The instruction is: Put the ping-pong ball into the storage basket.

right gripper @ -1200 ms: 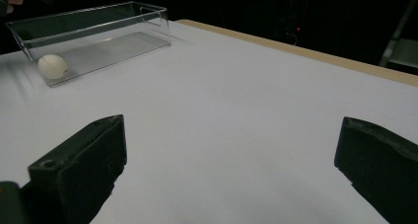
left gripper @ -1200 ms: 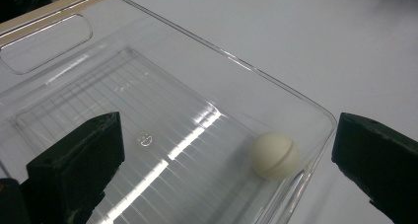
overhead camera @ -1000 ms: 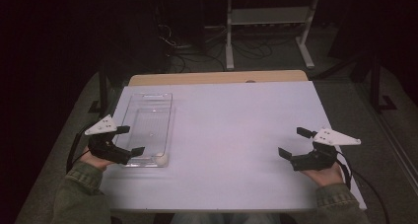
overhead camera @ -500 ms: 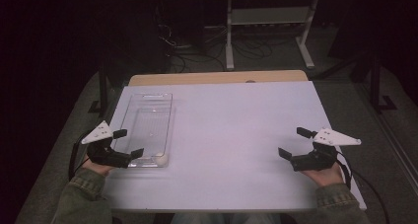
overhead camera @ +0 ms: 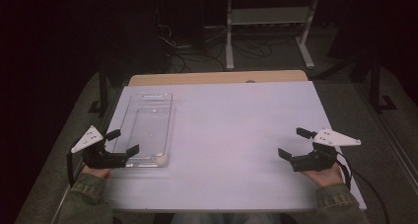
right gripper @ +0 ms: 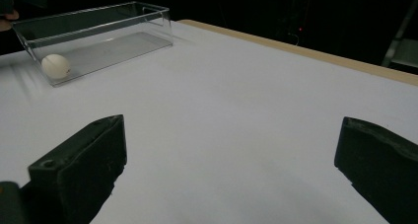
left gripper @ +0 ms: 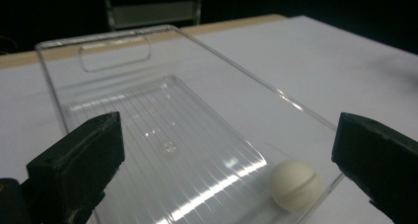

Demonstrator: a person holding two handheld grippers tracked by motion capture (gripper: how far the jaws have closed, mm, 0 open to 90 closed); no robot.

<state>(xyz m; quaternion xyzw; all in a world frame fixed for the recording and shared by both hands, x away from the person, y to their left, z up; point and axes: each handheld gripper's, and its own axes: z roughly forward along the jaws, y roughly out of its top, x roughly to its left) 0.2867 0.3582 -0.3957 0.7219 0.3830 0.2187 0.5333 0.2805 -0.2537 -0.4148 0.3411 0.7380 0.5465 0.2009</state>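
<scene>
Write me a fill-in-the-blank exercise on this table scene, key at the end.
1. The white ball lies inside the clear ____.
2. The left gripper has its jaws ____, at the near end of the tray.
3. The right gripper holds ____.
4. The ball sits at the tray's ____ end, by the person.

Missing words: tray; open; nothing; near

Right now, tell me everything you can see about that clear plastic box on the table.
The box is a long, shallow, see-through plastic tray with thin upright walls, a ribbed floor and an oval handle slot in its far end wall. It sits flat and open-topped on the left part of the white table, its long side running away from the person. A small white ball lies in its near right corner. The open left tongs are at its near end.
</scene>
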